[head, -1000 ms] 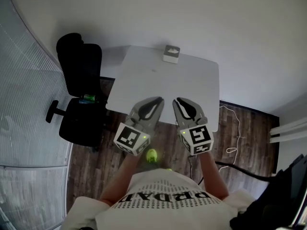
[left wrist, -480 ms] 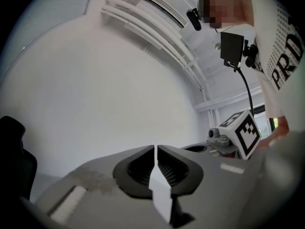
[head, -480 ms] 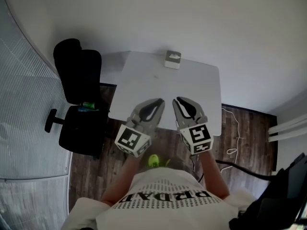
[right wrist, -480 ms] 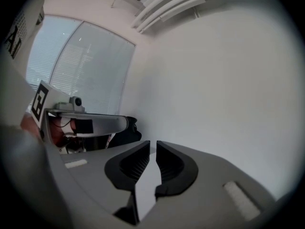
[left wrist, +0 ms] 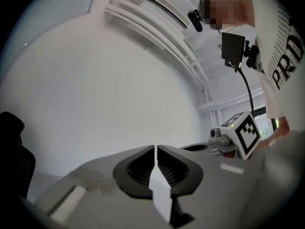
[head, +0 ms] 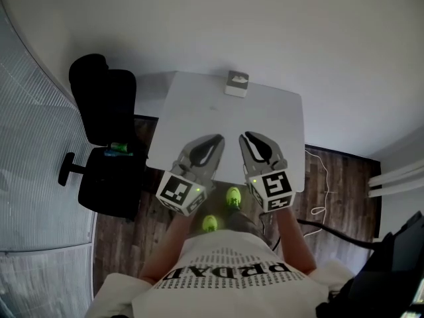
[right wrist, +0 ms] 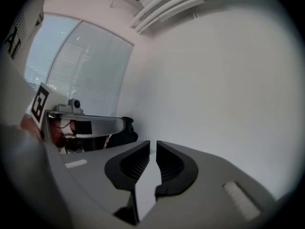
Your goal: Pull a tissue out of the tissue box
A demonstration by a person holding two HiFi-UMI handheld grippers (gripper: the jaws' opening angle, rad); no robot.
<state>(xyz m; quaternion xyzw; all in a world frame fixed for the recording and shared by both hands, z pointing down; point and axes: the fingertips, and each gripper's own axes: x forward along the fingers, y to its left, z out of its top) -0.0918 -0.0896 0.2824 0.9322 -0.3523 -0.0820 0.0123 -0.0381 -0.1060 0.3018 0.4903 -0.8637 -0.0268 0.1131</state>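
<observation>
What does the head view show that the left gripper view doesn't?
Only the head view shows the tissue box, standing at the far edge of the white table, plus the wooden floor and the person's green shoes. Only the left gripper view shows a black box with a cable worn by the person. Both show the left hand-held gripper with nothing between its jaws, the right hand-held gripper beside it, and the person's printed shirt.
</observation>
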